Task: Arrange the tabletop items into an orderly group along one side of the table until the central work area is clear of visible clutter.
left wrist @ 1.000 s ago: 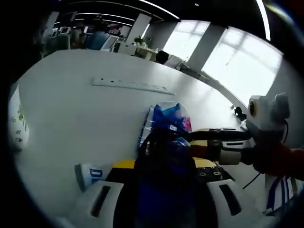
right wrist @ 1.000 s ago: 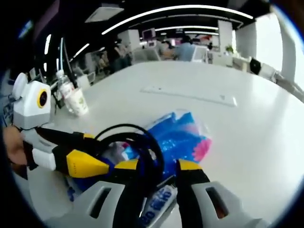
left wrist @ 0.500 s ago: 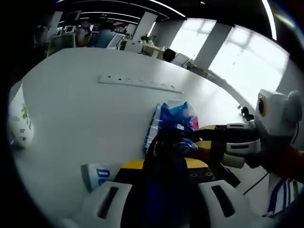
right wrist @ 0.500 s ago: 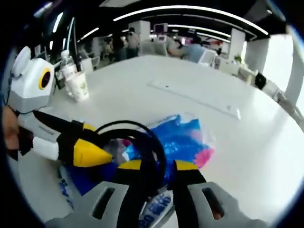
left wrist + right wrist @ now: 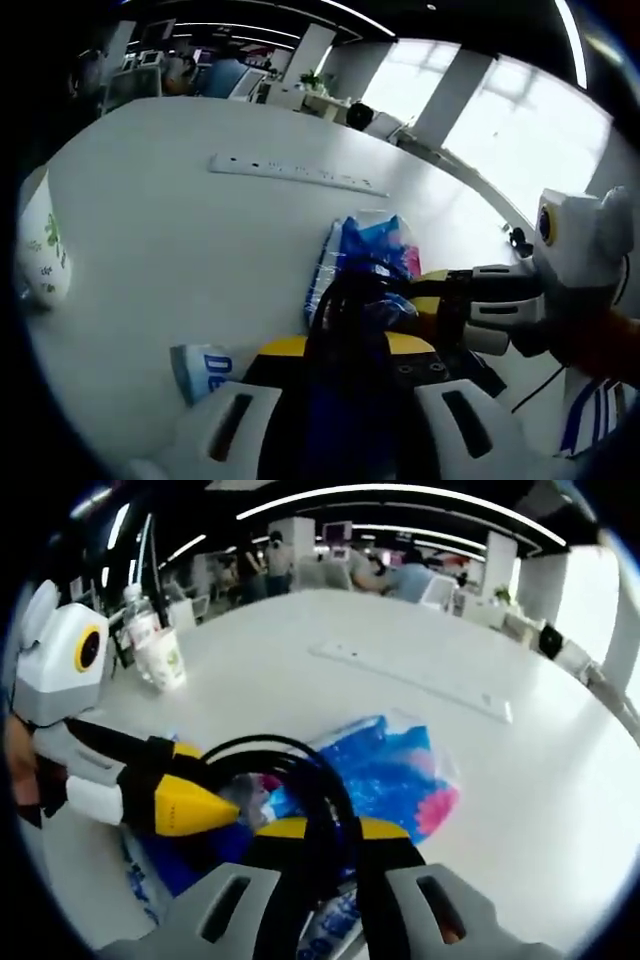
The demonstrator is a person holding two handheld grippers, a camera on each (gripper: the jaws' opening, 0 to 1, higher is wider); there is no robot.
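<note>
We cannot read lettering on white packet (image 5: 197, 369), half hidden under left hand-held gripper (image 5: 345, 350). Black cable loop (image 5: 300, 780) hides right hand-held gripper (image 5: 322, 832) jaw gap. Paper cup (image 5: 40, 255) cut by edge.

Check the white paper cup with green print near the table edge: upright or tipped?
Upright. The white paper cup with green print stands on its base on the white table, rim up, beside a clear plastic bottle.

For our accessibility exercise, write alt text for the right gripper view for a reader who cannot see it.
The right gripper pinches a looped black cable above a blue-and-pink plastic bag on a white table. The left gripper reaches in from the left; a paper cup stands farther back.
</note>
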